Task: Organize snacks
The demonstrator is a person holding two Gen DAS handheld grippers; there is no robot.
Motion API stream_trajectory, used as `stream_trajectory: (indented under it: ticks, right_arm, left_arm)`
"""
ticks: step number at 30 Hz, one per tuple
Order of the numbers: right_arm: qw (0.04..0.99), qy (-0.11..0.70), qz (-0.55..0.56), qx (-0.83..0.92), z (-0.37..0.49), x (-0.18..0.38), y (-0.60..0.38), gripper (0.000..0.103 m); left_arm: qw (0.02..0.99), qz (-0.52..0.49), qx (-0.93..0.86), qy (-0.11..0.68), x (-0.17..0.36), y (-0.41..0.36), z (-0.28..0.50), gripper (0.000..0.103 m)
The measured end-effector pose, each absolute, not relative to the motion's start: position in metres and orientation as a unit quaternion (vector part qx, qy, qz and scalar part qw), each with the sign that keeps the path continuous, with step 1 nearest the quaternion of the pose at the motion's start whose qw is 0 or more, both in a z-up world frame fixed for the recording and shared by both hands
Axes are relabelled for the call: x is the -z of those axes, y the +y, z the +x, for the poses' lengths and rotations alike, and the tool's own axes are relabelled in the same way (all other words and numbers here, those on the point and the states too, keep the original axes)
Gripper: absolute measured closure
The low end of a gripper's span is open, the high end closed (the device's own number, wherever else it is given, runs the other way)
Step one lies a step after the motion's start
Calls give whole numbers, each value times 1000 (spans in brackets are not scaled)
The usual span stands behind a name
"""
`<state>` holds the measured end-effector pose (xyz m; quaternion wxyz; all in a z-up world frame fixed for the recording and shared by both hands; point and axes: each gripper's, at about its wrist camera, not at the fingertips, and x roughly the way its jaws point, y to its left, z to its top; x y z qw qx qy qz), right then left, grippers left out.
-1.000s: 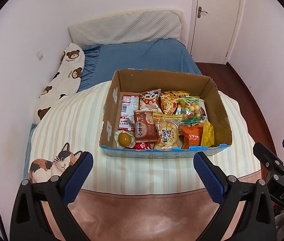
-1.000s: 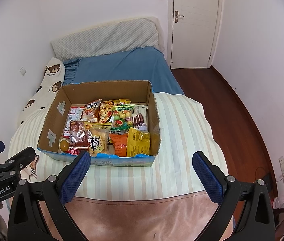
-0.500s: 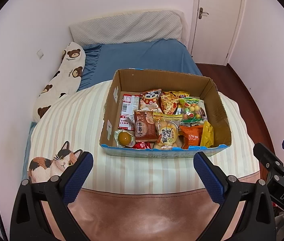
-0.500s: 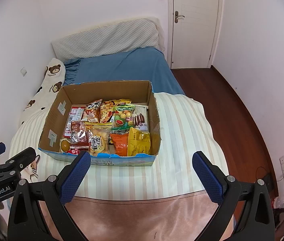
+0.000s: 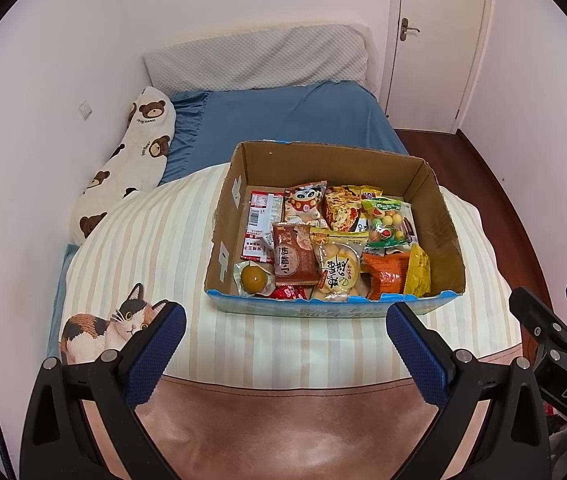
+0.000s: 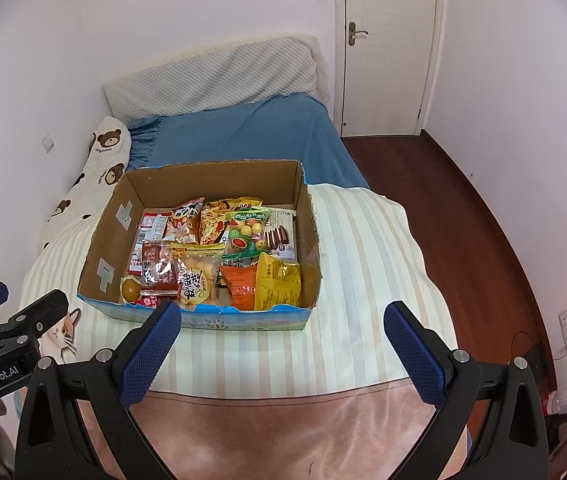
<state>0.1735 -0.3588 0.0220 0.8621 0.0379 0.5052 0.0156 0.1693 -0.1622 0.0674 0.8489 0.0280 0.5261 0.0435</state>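
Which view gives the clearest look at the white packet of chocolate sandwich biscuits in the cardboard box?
The right wrist view: the white packet of chocolate sandwich biscuits lies open to sight against the right wall of the cardboard box, biscuit picture readable. In the left wrist view the green candy bag covers nearly all of it.

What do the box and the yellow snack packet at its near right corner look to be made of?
The box looks like matte brown corrugated cardboard with a blue printed outside: torn, ragged rim, tape patches. The yellow snack packet seems to be glossy plastic or foil film: it is crinkled and catches light.
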Motion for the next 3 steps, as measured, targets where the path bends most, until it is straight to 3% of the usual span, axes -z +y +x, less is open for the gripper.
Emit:
stream_trajectory:
  ticks: [3]
  right_arm:
    - [863, 503, 40, -15, 173, -24, -359, 0]
  left_arm:
    - [849, 29, -44, 525, -69, -162, 169, 0]
